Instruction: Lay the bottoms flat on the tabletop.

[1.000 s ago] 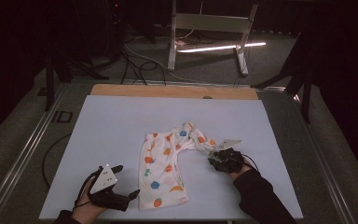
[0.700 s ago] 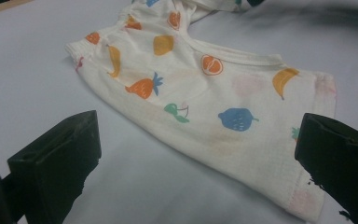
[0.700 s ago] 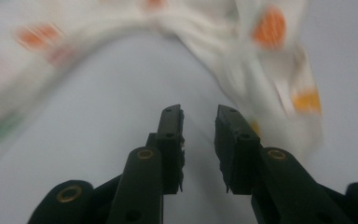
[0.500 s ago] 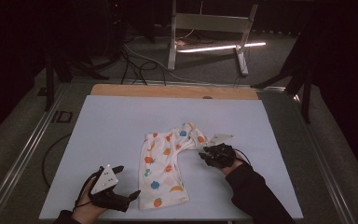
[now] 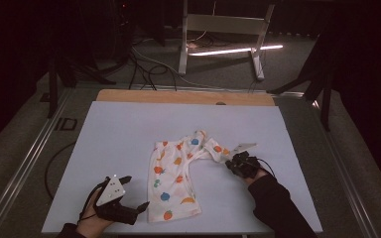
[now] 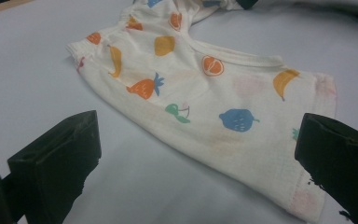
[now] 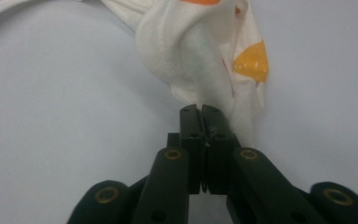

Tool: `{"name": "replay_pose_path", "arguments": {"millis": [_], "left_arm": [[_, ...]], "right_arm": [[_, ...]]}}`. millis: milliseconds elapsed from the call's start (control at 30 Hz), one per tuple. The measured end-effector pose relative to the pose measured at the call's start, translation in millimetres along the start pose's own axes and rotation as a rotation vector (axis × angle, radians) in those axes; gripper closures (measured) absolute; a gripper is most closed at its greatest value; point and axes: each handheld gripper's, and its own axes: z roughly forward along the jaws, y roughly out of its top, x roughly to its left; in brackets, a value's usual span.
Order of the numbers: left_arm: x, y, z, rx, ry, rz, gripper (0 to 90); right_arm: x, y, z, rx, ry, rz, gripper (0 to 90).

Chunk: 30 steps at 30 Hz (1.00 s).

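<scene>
Jaws on the right gripper (image 7: 199,111) just pinched shut on the shorts (image 5: 176,181), left gripper (image 6: 196,154) wide open.

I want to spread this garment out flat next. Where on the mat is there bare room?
The white mat is bare across its far strip below the wooden edge, and down its left side beyond the fruit-print garment. Right of the right gripper it is bare too. It is crowded near the front, between the left gripper and the garment's hem.
</scene>
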Motion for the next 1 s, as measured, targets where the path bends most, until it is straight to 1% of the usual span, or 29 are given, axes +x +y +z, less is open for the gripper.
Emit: {"name": "replay_pose_path", "arguments": {"millis": [33, 100, 133, 167, 200, 233, 267, 333, 367, 400, 433, 467, 533, 567, 600, 667, 700, 733, 800, 833, 900, 933, 1000], "left_arm": [[0.0, 0.0, -0.3, 0.000, -0.001, 0.000, 1.3], [0.4, 0.1, -1.2, -0.005, 0.003, -0.001, 1.3], [0.8, 0.0, -1.4, -0.006, 0.003, -0.004, 1.3], [1.2, -0.2, -1.5, -0.006, 0.002, -0.007, 1.3], [1.2, -0.2, -1.5, -0.006, 0.002, -0.007, 1.3], [1.1, -0.4, -1.5, -0.005, 0.000, -0.004, 1.3], [0.9, -0.2, -1.6, -0.006, 0.000, -0.003, 1.4], [0.7, 0.0, -1.5, -0.009, -0.001, -0.003, 1.3], [0.6, 0.1, -1.4, -0.008, 0.000, -0.003, 1.3], [0.6, 0.1, -1.4, -0.008, 0.000, -0.003, 1.3], [0.6, 0.4, -1.2, -0.010, -0.002, -0.005, 1.3], [0.6, 0.5, -1.2, -0.011, -0.002, -0.005, 1.3], [0.8, 0.5, -0.9, -0.010, -0.003, -0.006, 1.3], [0.8, 0.4, -0.7, -0.008, -0.003, -0.006, 1.4], [0.9, 0.5, -0.8, -0.009, -0.003, -0.006, 1.4], [1.1, 0.5, -0.8, -0.011, -0.003, -0.008, 1.3], [1.1, 0.4, -0.5, -0.010, -0.002, -0.008, 1.4], [1.1, 0.3, -0.4, -0.009, -0.002, -0.007, 1.3], [1.5, 0.6, -1.3, -0.014, -0.001, -0.007, 1.3], [2.1, 0.7, -1.7, -0.016, 0.002, -0.005, 1.3], [2.7, 0.3, -1.7, -0.015, 0.002, -0.011, 1.3], [2.7, 0.1, -1.5, -0.013, 0.002, -0.011, 1.3], [2.8, 0.1, -1.4, -0.014, 0.002, -0.012, 1.3]], "right_arm": [[0.5, 0.4, -1.5, -0.005, 0.016, -0.011, 89.4], [3.4, 0.9, -7.9, -0.018, 0.024, -0.037, 89.6], [4.8, 0.9, -12.1, -0.021, 0.036, -0.049, 89.7], [6.3, 0.0, -17.4, -0.036, 0.043, -0.051, 89.7], [6.3, 0.0, -17.4, -0.036, 0.043, -0.051, 89.7], [7.4, -1.6, -22.3, -0.041, 0.062, -0.051, 89.7], [12.8, -7.7, -31.3, -0.040, 0.090, -0.071, 89.7], [17.3, -16.8, -38.3, -0.033, 0.122, -0.086, 89.6], [19.9, -21.8, -42.1, -0.028, 0.133, -0.087, 89.6], [19.9, -21.8, -42.1, -0.028, 0.133, -0.087, 89.6], [21.3, -26.7, -45.3, -0.022, 0.148, -0.093, 89.6], [23.7, -36.1, -52.6, -0.014, 0.161, -0.094, 89.6], [24.8, -43.9, -59.2, -0.016, 0.184, -0.103, 89.6], [25.0, -47.9, -62.9, -0.016, 0.190, -0.098, 89.6], [24.0, -51.8, -66.2, -0.013, 0.194, -0.106, 89.5], [21.3, -59.1, -73.1, -0.021, 0.201, -0.106, 89.5], [19.0, -62.0, -77.0, -0.032, 0.192, -0.098, 89.5], [16.4, -64.7, -80.7, -0.045, 0.198, -0.089, 89.4], [11.6, -68.4, -86.9, -0.054, 0.179, -0.092, 89.4], [7.2, -70.7, -91.0, -0.064, 0.176, -0.069, 89.4], [0.8, -74.2, -96.7, -0.093, 0.162, -0.051, 89.4], [-1.0, -75.3, -97.7, -0.095, 0.169, -0.042, 89.1], [-0.6, -76.1, -98.1, -0.075, 0.190, -0.067, 87.0]]}}
